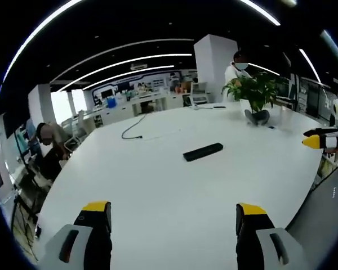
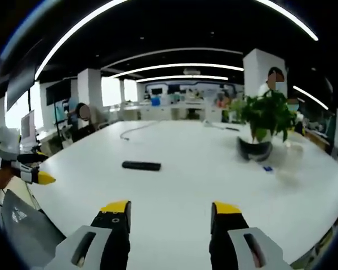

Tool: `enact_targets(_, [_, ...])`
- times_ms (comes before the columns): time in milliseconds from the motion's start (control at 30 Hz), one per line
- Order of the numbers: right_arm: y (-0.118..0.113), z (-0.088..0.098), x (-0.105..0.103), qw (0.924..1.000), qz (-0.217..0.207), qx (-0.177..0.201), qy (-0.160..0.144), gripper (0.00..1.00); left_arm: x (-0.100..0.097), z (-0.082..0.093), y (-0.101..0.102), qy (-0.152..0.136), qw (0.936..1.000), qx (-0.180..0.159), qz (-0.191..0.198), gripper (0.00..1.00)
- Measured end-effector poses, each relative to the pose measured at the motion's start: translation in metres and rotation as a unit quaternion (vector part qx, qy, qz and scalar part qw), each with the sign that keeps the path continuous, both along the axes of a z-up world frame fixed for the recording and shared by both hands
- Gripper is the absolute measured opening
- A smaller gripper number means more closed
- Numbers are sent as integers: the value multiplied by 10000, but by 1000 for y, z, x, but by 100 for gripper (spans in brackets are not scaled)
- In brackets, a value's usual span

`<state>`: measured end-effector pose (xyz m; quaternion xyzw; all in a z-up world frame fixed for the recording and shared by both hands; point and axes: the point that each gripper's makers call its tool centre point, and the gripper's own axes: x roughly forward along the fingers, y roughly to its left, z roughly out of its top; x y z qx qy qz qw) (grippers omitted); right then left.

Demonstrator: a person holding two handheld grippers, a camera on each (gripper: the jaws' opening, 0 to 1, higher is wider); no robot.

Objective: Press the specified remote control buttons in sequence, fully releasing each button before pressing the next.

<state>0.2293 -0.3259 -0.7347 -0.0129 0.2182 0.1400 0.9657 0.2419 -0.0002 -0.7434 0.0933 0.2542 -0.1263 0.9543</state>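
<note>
**Left gripper** point(image 1: 173, 216): fingers point(image 1: 96, 216) spread wide apart, nothing between them, yellow tips raised over the near edge of the bench point(image 1: 158, 185). Also seen at the left rim of the right gripper view, where a yellow tip juts out beside a hand.

**Right gripper** point(image 2: 169, 214): fingers point(image 2: 117, 216) likewise parted and empty, held above the near bench surface. In the left gripper view it enters from the right rim as a yellow-tipped point.

**Remote control** point(image 1: 203, 151): slim black bar lying flat on the white bench, well ahead of both grippers, touched by neither. In the right gripper view it lies left of centre point(image 2: 141, 165), long side across the view. Buttons too small to make out.

**Other items on the bench:** potted plant point(image 1: 254, 93), beyond and right of the remote, well apart from it; a dark cable point(image 1: 132, 130) farther back; a small blue item point(image 2: 267, 168) near the pot.

**Surroundings:** open office; a person point(image 1: 235, 70) standing behind the plant.

**Step in hand (judgement):** approach; no button looks pressed yet.

**Next move calls for:** bringing one gripper forward and down over the remote, closing in enough to pick out the first button, pressing with a single fingertip, then lifting clear.
</note>
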Motion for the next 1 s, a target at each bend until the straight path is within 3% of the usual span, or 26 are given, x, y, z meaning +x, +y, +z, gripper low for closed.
enact_targets(67, [4, -6, -2, 9997, 116, 6, 191, 45, 5, 1, -4, 42, 9998, 85, -185, 94])
enact_targets(233, [7, -9, -4, 9994, 210, -4, 277, 34, 20, 8, -12, -19, 9985, 280, -466, 92])
enact_targets(400, [10, -15, -7, 9982, 305, 21, 511, 14, 34, 12, -18, -23, 9969, 391, -688, 91])
enact_targets(467, [11, -18, -8, 9978, 331, -40, 578, 7, 40, 12, -21, 4, 9961, 411, -785, 91])
enact_targets(500, [8, -26, -11, 9960, 330, -246, 796, 4, 44, 12, -23, 27, 9958, 405, -826, 90])
enact_targets(567, [11, -26, -10, 9961, 361, -259, 759, 0, 51, 14, -26, 17, 9954, 335, -896, 88])
enact_targets(1000, [19, -37, -16, 9912, 568, -259, 1165, 0, 103, 11, -58, 322, 9863, 285, -1595, 86])
